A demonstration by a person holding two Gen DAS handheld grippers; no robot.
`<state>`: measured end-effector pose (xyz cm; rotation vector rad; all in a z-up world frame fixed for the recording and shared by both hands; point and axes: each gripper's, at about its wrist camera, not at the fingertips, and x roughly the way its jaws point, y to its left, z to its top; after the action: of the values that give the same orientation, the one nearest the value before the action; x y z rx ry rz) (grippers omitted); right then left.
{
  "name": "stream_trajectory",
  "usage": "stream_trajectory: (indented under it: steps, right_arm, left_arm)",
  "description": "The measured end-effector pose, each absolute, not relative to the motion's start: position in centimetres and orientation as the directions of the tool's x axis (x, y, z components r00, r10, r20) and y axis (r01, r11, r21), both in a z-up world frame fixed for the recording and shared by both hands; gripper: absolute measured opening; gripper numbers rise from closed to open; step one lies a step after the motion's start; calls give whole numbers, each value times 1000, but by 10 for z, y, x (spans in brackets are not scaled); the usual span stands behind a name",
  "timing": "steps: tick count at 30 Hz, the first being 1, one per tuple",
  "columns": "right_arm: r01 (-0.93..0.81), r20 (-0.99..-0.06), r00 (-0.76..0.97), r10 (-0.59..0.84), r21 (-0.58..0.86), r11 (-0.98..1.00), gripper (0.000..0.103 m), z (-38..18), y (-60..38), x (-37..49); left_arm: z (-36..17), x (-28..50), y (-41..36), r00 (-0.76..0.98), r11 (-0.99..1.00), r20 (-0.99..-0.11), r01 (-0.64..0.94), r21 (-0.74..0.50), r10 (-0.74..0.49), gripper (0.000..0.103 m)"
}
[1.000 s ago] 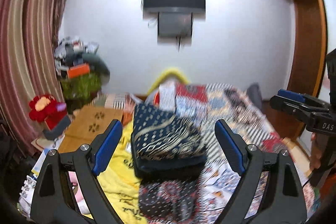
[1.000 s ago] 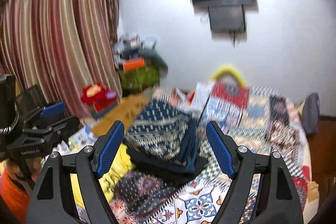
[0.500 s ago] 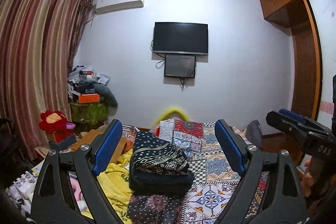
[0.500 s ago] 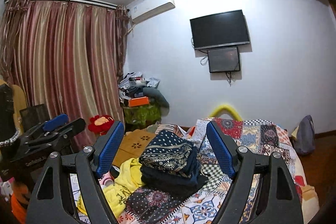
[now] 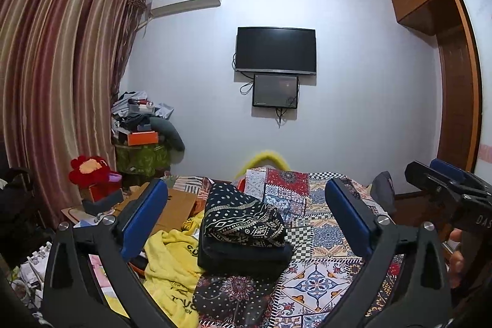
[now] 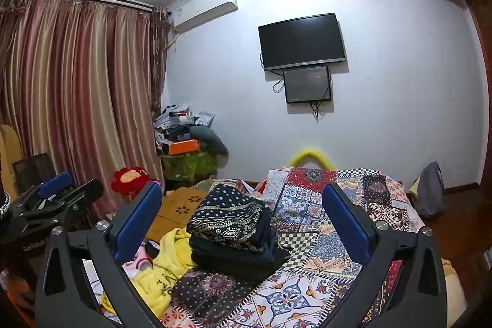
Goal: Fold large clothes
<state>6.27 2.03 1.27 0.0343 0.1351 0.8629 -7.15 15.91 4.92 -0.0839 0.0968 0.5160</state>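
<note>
**Both grippers raised above the bed, folded pile resting below**

We see the left gripper (image 5: 246,217) with its jaws spread wide and nothing between them; the blue pads frame open air above the bed. The right gripper (image 6: 243,217) is the same: jaws fully apart, holding nothing. Each gripper shows at the margin of the other's view, the right one (image 5: 446,192) at the far right edge and the left one (image 6: 52,198) at the far left, well apart from each other.

Below and ahead of both sets of jaws lies the bed (image 5: 323,275), covered in a patchwork spread. Its right half is bare spread out to the right edge, giving free surface there. Along the left edge the room is crowded: a yellow garment (image 5: 172,263) is crumpled just beside the pile, and a brown cardboard sheet (image 6: 181,205) lies past it toward the curtain (image 5: 61,82). A grey bag (image 6: 430,192) sits off the far right corner of the bed.

The folded clothes (image 5: 243,229) sit left of the bed's middle, toward the near end, as a compact stack. The top piece is dark navy with white dots and a band of pale geometric pattern; plain dark layers lie under it, edges roughly aligned, the whole resting on a dark dotted cloth (image 6: 209,291).
</note>
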Motion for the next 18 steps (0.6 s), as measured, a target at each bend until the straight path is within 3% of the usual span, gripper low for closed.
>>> stream_trajectory:
  steps: [18]
  right_arm:
    - [-754,-155,639,754,68,653,103,0,27,64]
  left_arm:
    - [41,-66,166,870,871,-137,-486,-68,474,102]
